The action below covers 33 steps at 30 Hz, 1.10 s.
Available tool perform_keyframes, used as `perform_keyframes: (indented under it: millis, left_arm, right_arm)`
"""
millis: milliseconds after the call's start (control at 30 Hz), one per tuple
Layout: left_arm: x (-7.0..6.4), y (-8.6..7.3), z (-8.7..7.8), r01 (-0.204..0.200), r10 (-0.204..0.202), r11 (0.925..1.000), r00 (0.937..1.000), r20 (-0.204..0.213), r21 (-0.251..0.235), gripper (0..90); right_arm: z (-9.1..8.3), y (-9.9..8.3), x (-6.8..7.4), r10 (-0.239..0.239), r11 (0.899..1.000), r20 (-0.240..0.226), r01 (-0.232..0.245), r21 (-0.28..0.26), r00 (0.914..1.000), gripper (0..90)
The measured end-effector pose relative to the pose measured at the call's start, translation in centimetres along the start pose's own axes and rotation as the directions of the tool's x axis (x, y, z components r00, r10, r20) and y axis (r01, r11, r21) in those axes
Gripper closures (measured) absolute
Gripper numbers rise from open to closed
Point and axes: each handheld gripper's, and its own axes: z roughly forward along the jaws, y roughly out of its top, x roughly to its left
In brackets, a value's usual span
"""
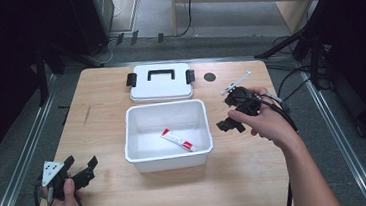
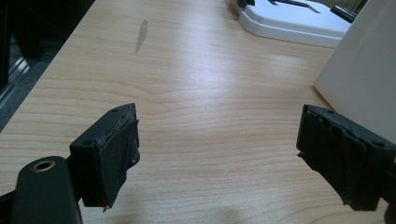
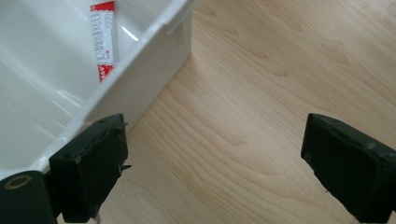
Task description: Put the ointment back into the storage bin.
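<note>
White plastic with a red end and red lettering, the small squeeze tube lies flat on the floor of the open white rectangular plastic bin in the middle of the pale wooden surface. In the high view its long axis runs on a diagonal, from the bin's middle towards the near right corner. In my right gripper view the tube sits up and to the left, beyond the bin's white rim, so from my right hand-held gripper it lies to the left and a little nearer to me, across the bin's right wall. That hand-held gripper hovers just beside the bin's right side, jaws spread wide with nothing between them but bare wood. My left hand-held gripper rests well apart from the bin, at the near left corner of the surface, its jaws likewise parted and holding nothing; its own view looks along the wood towards the bin's outer wall and the white flat lid with a black handle and black side clips, which lies behind the bin. A thin white stick lies on the surface beyond my right hand. My right hand is plainly the nearer, so I judge it the one to reach over the wall, turned so the jaws close across the tube's narrow width.
</note>
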Motion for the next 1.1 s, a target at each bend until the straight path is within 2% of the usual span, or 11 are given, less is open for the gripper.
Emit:
perform_keyframes:
  millis: [200,367,467,633,700,767,800,900,1000,1100]
  left_arm:
    - [0.0,0.0,0.0,0.000,0.000,1.0000,1.0000,0.000,-0.002,13.5]
    - [0.0,0.0,0.0,-0.001,0.001,1.0000,1.0000,0.000,-0.002,13.5]
    - [0.0,0.0,0.0,-0.001,0.001,1.0000,1.0000,0.000,-0.003,13.5]
    - [0.0,0.0,0.0,-0.002,0.002,1.0000,1.0000,0.000,-0.006,13.5]
    - [-0.1,0.0,0.0,-0.003,0.003,1.0000,1.0000,-0.001,-0.007,13.5]
    - [-0.1,0.0,0.0,-0.004,0.004,1.0000,1.0000,0.000,-0.006,13.5]
    - [-0.1,0.0,0.0,-0.005,0.005,1.0000,1.0000,-0.001,-0.006,13.5]
    - [-0.1,0.0,0.0,-0.007,0.007,1.0000,1.0000,-0.002,-0.005,13.5]
    - [-0.1,0.0,0.0,-0.008,0.008,1.0000,1.0000,-0.002,-0.005,13.5]
    - [-0.1,0.0,0.0,-0.010,0.010,0.9999,0.9999,-0.002,-0.005,13.5]
  right_arm:
    - [0.0,-2.5,-2.0,0.066,0.996,0.017,-0.065,-0.057,0.9977,7.5]
    - [0.6,-5.2,-3.5,0.129,0.986,0.027,-0.126,-0.112,0.9912,9.7]
    - [1.0,-7.1,-4.3,0.158,0.976,0.027,-0.153,-0.153,0.9870,9.9]
    - [1.9,-10.6,-5.7,0.221,0.953,0.043,-0.207,-0.221,0.9742,11.4]
    - [2.1,-12.0,-6.0,0.245,0.938,0.066,-0.219,-0.268,0.9674,12.6]
    - [2.5,-13.5,-6.3,0.288,0.910,0.065,-0.252,-0.328,0.9554,12.6]
    - [2.7,-14.3,-6.5,0.300,0.897,0.057,-0.261,-0.356,0.9522,12.6]
    - [3.4,-16.5,-6.7,0.348,0.859,0.052,-0.296,-0.417,0.9362,12.7]
    - [4.2,-18.7,-6.7,0.372,0.833,0.050,-0.310,-0.459,0.9269,12.7]
    - [4.5,-20.4,-6.4,0.386,0.806,0.029,-0.322,-0.497,0.9221,12.7]
